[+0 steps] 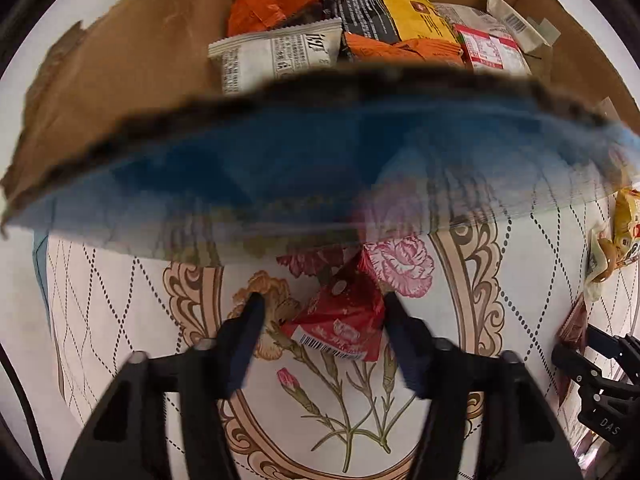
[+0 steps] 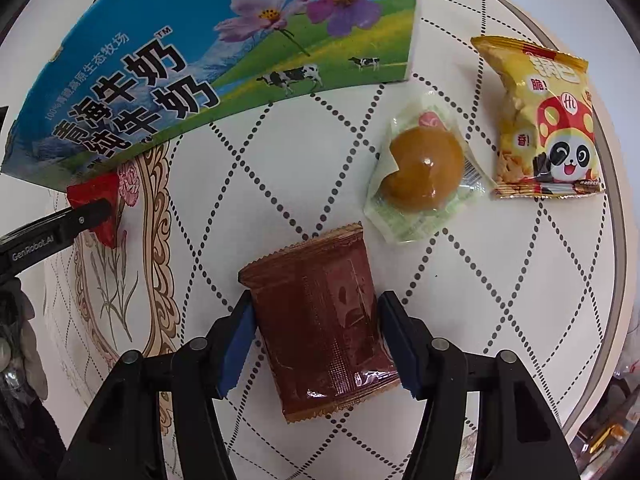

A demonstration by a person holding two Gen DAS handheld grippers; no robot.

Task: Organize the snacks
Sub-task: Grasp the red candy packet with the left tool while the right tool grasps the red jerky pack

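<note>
The left gripper [image 1: 322, 308] fills the bottom of the left wrist view, its two fingers spread wide with a small red packet [image 1: 340, 320] between them; the right finger touches the packet's edge while the left finger stands apart from it, so the packet is not clamped. The right gripper [image 2: 314, 312] sits low in the right wrist view, and its fingers straddle a brown packet [image 2: 320, 328], both pads [image 2: 240, 336] at or just beside the packet's sides; I cannot tell whether they press it firmly.

The cardboard box [image 1: 132, 80] takes the whole upper half of the left wrist view, its blue printed wall blurred across the centre. In the right wrist view the same box spans the upper left, showing cows and purple flowers. Inside it, at the top of the left wrist view, lie an orange bag [image 1: 272, 0], a black-and-yellow bag [image 1: 384, 12], a white packet [image 1: 280, 54] with grey print and a red-and-white packet [image 1: 492, 48].

The table [image 2: 280, 160], patterned with dotted diamonds and carnations, lies under everything. At the right of the right wrist view rests a yellow snack bag [image 2: 540, 120] with a panda cartoon, and just left of it, apart, a clear-wrapped brown bun [image 2: 424, 168].
</note>
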